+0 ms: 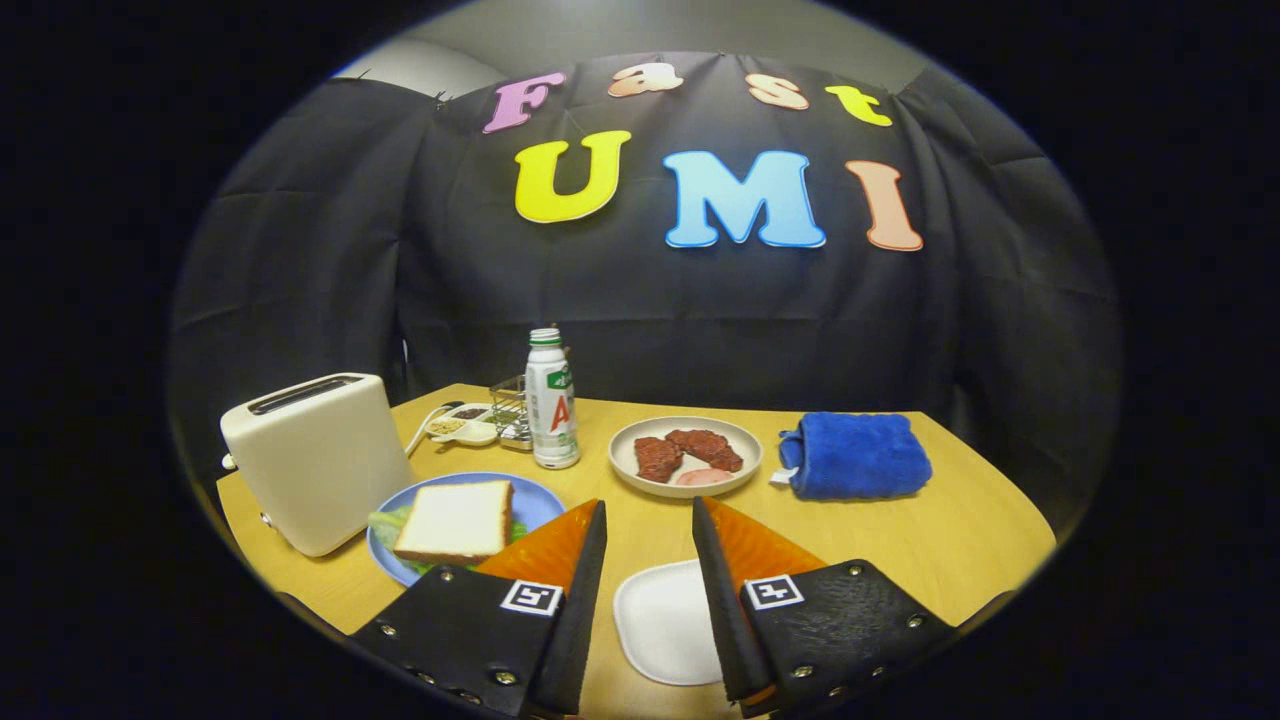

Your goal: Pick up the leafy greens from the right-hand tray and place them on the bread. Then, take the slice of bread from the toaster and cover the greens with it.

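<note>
A slice of bread (455,520) lies flat on a blue plate (535,502) at lower left of the frame, with leafy greens (385,522) peeking from under its left edge, so the greens already sit covered as the task asks. The gripper (650,520) hovers above the wooden table (960,530), fingers spread wide and holding nothing, a white tray (665,620) showing bare between them at bottom centre. The toaster (315,460) stands at left with no slice rising from its slot. A plate of meat (685,455), a bottle (551,400) and a folded blue towel (855,455) sit beyond. Judged from this, any remaining care lies in drawing clear without nudging the stacked slice.
</note>
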